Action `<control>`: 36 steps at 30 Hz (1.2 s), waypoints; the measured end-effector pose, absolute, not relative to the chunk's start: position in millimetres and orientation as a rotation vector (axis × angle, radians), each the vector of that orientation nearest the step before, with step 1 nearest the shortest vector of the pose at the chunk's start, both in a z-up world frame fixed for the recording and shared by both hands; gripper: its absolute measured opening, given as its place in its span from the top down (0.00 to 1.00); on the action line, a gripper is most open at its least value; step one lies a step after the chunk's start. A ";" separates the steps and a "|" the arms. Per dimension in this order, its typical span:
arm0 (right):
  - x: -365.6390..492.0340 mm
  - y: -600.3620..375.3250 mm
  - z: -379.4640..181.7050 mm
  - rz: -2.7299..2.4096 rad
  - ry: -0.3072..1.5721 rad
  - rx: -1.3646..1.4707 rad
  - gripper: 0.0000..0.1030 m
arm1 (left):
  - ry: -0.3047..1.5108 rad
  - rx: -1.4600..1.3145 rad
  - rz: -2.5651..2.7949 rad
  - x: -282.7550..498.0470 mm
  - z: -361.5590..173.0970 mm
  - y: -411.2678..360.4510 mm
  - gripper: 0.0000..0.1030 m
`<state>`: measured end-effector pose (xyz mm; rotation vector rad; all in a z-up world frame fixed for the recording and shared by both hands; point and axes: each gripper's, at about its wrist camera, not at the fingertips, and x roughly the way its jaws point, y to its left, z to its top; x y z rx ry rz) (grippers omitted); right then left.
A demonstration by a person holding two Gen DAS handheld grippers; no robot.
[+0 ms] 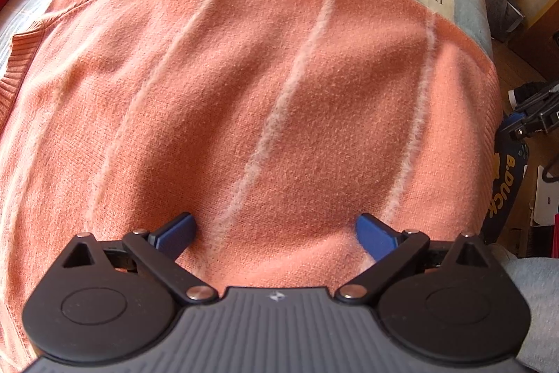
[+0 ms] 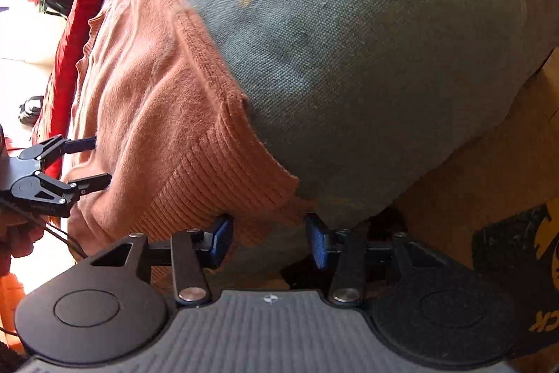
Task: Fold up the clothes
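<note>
Lying flat on the blue-grey bed cover [image 1: 464, 13], orange sweater [image 1: 244, 86] fills centre frame, long axis toward upper left, seemingly spread for folding | left gripper [image 1: 274, 235] fingers spread, holding nothing | right gripper [image 2: 269, 242] fingers apart astride ribbed hem corner [image 2: 223, 177], lower centre

Warm daylight lit both views. In the left wrist view a soft shadow lay across the sweater [image 1: 265, 114] at lower centre. The right wrist view was blown out at upper left, slightly blurred, with fisheye bending at the edges.
</note>
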<state>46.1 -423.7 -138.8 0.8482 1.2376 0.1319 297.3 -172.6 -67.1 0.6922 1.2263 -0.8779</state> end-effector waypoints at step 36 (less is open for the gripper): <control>227.0 -355.0 -69.2 0.207 1.050 0.314 0.54 | 1.202 0.324 -0.637 211.3 -11.2 -63.5 0.05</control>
